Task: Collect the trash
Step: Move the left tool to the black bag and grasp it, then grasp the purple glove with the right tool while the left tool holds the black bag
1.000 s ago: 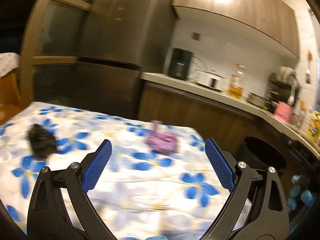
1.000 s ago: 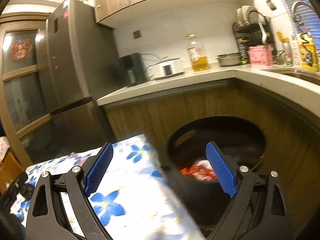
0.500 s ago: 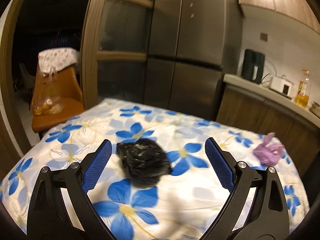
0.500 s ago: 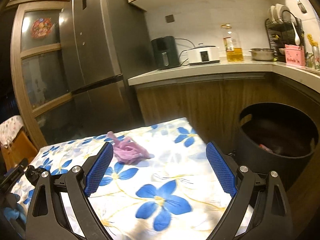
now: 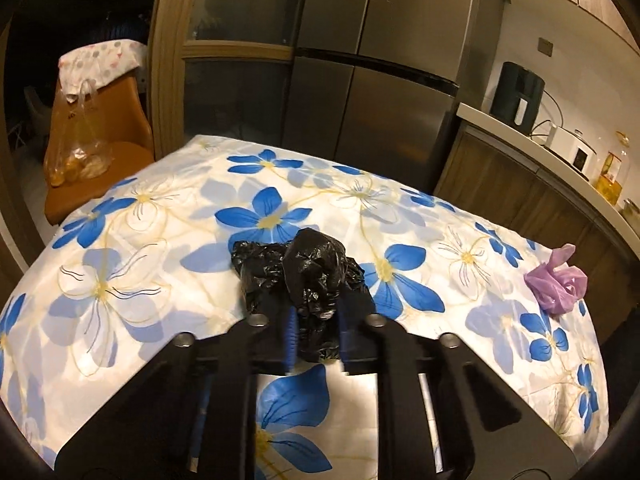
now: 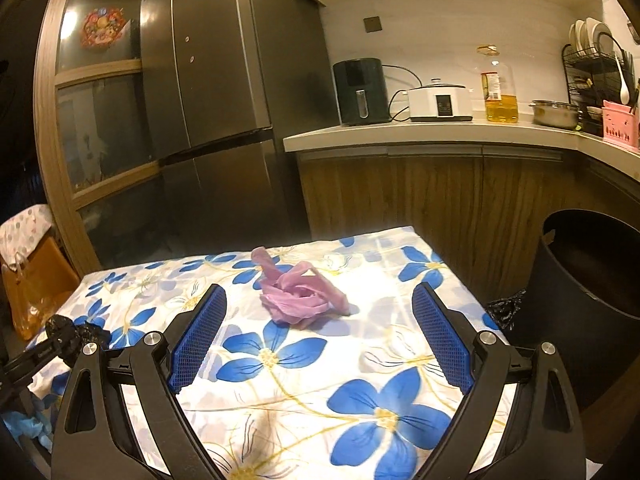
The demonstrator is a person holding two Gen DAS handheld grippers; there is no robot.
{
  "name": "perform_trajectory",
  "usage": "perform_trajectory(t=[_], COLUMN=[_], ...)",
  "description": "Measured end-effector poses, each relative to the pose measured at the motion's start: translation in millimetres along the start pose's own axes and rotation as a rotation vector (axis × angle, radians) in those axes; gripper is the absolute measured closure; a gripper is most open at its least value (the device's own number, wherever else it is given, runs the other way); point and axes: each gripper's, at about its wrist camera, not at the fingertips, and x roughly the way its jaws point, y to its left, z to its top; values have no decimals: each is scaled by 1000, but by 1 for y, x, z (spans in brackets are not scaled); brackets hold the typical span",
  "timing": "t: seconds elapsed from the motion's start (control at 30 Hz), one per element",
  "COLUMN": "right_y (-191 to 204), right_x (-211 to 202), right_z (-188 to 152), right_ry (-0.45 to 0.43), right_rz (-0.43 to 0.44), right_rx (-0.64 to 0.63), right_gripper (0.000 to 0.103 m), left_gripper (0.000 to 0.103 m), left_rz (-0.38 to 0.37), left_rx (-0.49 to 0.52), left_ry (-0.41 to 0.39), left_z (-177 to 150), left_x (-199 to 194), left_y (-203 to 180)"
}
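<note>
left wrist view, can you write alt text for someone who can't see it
The left gripper is closing its jaws on a crumpled black plastic bag lying on a table covered by a white cloth with blue flowers. A crumpled purple bag lies near the table's right edge, with a dark fridge and a kitchen counter behind.

Far wall: I see a steel fridge (image 6: 224,92) beside a wood-framed glass cabinet (image 6: 100,120).
Right: wooden kitchen counter (image 6: 432,136).
Light: warm, dim.

Left gripper (image 5: 316,334): pitched down, jaws closing, a black plastic bag (image 5: 308,276) pinched between its pads. Right gripper (image 6: 318,338): pitched slightly down, jaws spread wide, nothing between them.
</note>
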Motion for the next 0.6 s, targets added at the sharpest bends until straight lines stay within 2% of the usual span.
perform_trajectory(t=[0.07, 0.13, 0.23, 0.47, 0.6], right_y=[4, 7, 10, 11, 17], right_x=[7, 15, 26, 58, 73], right_z=[-2, -4, -5, -1, 5], right_ry=[12, 24, 35, 68, 74], right_rz=[0, -2, -13, -19, -13], right_rx=[-8, -14, -29, -32, -54], right_gripper=[13, 13, 13, 13, 13], left_gripper=[99, 100, 100, 100, 100], left_rz=[-24, -62, -113, -257, -288], left_rx=[9, 23, 33, 95, 118], left_ry=[-3, -18, -40, -58, -50], left_z=[-1, -2, -1, -8, -13], left_x=[-1, -7, -19, -48, -50], left_y=[-2, -6, -13, -58, -74])
